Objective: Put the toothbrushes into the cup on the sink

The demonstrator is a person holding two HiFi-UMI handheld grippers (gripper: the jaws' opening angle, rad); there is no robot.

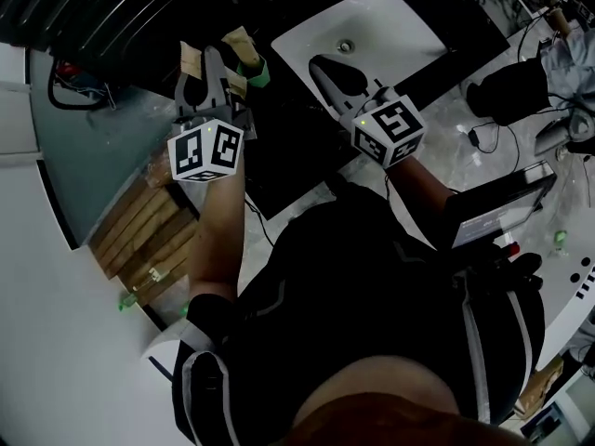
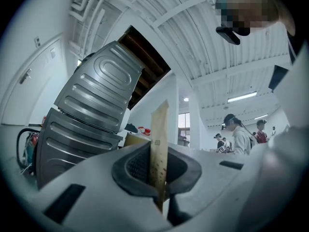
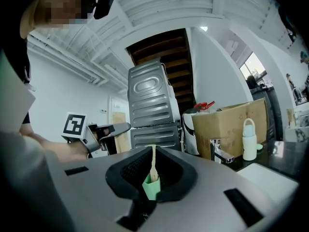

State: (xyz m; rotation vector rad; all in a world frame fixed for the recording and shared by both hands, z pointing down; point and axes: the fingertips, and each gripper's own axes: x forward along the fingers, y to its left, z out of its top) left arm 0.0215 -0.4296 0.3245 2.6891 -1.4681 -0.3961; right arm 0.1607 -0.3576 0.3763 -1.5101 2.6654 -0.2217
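Forearm [image 1: 219,235] outstretched, left claw [image 1: 212,63] upturned

Light: was dim, brightest on the white sink [image 1: 390,17].
Shadow: lay deep below the sink.
Edges: gripper views curved and darkened.
Focus: foreground was soft.

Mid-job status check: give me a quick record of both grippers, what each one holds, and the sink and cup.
left gripper: shut on tan paper packet, which stands upright between the jaws
right gripper: shut on wooden stick with a green end, probably a toothbrush
sink: white basin, under the right gripper in the head view
faucet: right of the jaws in the right gripper view
cup: not identifiable in any view
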